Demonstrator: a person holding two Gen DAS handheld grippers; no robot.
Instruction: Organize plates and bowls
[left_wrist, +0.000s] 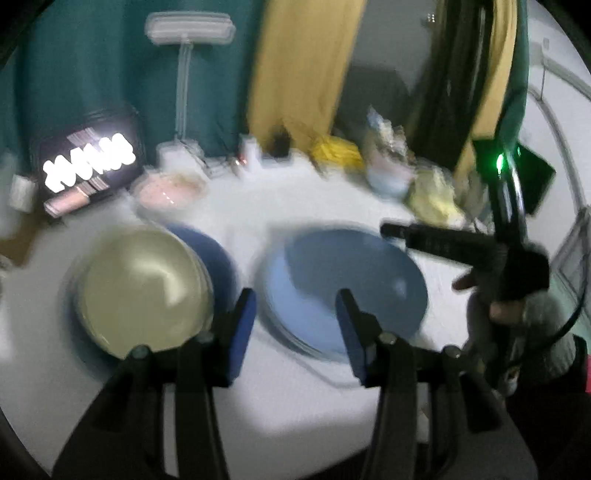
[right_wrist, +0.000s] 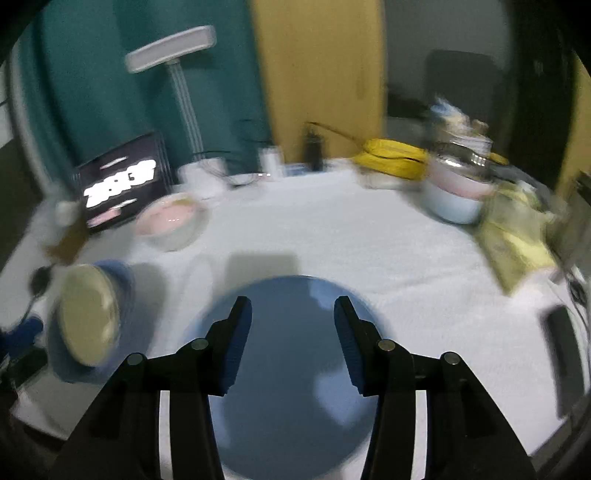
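Note:
A blue plate (left_wrist: 347, 280) lies on the white table; in the right wrist view the blue plate (right_wrist: 291, 369) lies under my open, empty right gripper (right_wrist: 293, 306). A cream plate (left_wrist: 144, 288) rests on a dark blue plate (left_wrist: 210, 254) at the left; both also show in the right wrist view, the cream plate (right_wrist: 88, 317) at far left. A pink bowl (left_wrist: 170, 190) sits farther back and shows again in the right wrist view (right_wrist: 171, 218). My left gripper (left_wrist: 295, 299) is open and empty over the gap between the plates. The right gripper's body (left_wrist: 443, 242) shows at right.
A lit screen (left_wrist: 88, 162) and a white desk lamp (left_wrist: 184, 85) stand at the back left. Stacked bowls (right_wrist: 458, 188), yellow bags (right_wrist: 391, 155) and clutter line the back right. A black device (right_wrist: 565, 347) lies near the right edge.

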